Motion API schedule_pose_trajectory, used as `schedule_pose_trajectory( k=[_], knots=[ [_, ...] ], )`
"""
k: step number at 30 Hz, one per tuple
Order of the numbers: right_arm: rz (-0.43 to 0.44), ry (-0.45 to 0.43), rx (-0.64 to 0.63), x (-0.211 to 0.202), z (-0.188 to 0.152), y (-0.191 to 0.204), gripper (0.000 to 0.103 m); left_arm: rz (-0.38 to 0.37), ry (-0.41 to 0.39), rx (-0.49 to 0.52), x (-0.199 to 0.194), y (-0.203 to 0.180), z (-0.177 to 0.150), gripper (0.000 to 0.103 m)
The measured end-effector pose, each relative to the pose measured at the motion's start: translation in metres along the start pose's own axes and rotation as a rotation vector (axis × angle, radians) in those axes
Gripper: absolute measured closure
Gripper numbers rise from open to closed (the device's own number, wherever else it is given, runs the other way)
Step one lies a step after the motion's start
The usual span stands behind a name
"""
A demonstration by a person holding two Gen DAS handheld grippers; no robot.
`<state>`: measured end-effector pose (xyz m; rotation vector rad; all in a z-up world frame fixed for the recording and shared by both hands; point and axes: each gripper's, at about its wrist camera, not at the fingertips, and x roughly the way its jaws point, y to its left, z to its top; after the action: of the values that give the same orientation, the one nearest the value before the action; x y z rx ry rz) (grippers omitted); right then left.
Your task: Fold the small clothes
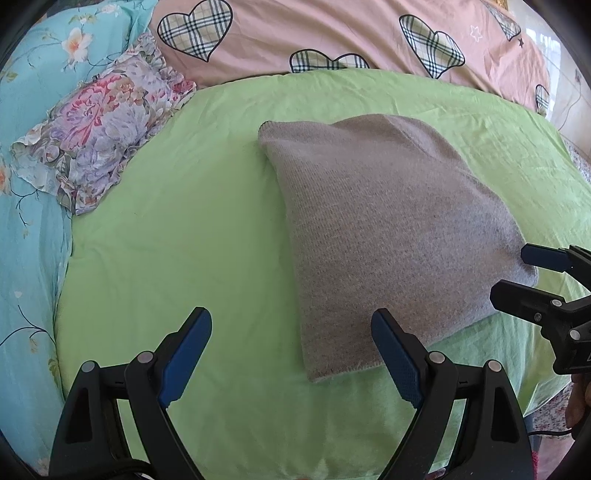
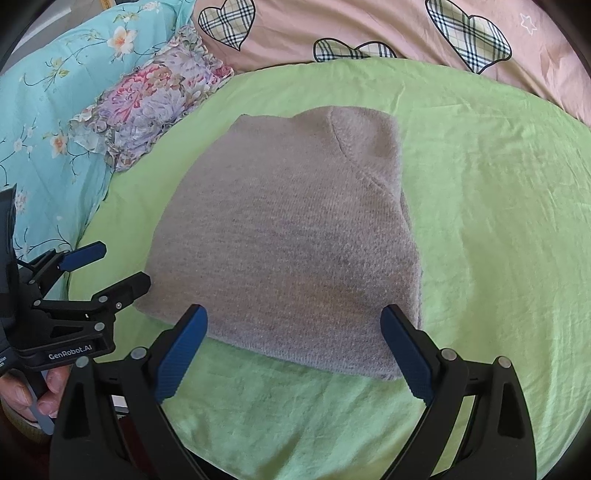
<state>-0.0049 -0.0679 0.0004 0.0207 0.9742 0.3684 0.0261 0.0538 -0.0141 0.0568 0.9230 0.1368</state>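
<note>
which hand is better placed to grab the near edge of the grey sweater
Right. The right hand-held gripper hangs open directly over the folded grey knit sweater's near edge; the left hand-held gripper is open mostly over green sheet.

Bed: green sheet (image 1: 221, 229), pink heart-print quilt (image 1: 332, 33), turquoise floral cover (image 1: 29, 229); daylight.

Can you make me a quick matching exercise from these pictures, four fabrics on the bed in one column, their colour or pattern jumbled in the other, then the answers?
Things:
1. folded knit garment
2. sheet under the garment
3. small ruffled pillow
4. quilt at the far side

Looks:
A. pink with plaid hearts
B. plain grey
C. purple and pink flowers
D. light green

Pairs: 1-B, 2-D, 3-C, 4-A
</note>
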Motion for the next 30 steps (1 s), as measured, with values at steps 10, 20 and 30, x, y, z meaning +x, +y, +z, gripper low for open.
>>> schedule_pose_trajectory(
  k=[10,20,30],
  knots=[
    [-0.001,0.020,-0.005,0.0039,-0.0010,0.0020,0.008,0.003,-0.002,0.001,-0.0018,-0.0012,-0.0002,0.014],
    [-0.001,0.028,-0.009,0.0051,-0.0017,0.0031,0.008,0.004,-0.010,0.009,-0.0044,-0.0041,-0.0002,0.014],
    [-0.001,0.028,-0.010,0.0053,-0.0012,0.0021,0.008,-0.001,-0.011,0.009,-0.0053,-0.0038,-0.0007,0.014]
  ],
)
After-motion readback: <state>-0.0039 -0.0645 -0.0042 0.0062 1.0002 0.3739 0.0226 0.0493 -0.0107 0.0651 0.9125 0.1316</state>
